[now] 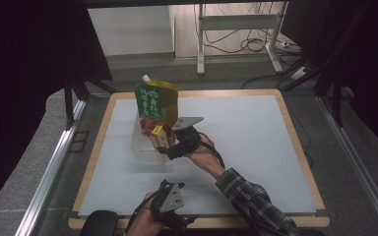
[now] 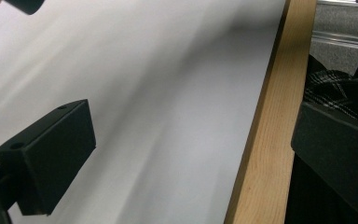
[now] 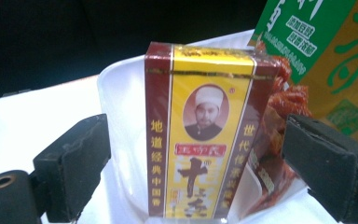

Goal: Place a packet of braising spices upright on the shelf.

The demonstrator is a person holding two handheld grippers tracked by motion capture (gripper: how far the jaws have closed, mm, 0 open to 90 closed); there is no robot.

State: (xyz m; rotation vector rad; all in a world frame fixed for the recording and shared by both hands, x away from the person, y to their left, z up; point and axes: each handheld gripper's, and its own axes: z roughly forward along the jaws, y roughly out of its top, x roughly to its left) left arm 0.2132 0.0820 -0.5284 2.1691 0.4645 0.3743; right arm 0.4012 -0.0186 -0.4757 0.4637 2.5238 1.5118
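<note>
White table [image 1: 256, 147]; right claw [image 3: 196, 182] open around box [image 3: 200, 130]

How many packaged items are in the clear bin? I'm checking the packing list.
3: a green-and-yellow spouted pouch standing at the back, a red snack packet in the middle, and a yellow-and-maroon box upright at the front of the clear bin. More may be hidden behind them.

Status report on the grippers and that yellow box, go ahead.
Right gripper open, fingers clear of yellow-and-maroon box. Box upright in clear tub beside green pouch. Left gripper open, idle at table edge.
</note>
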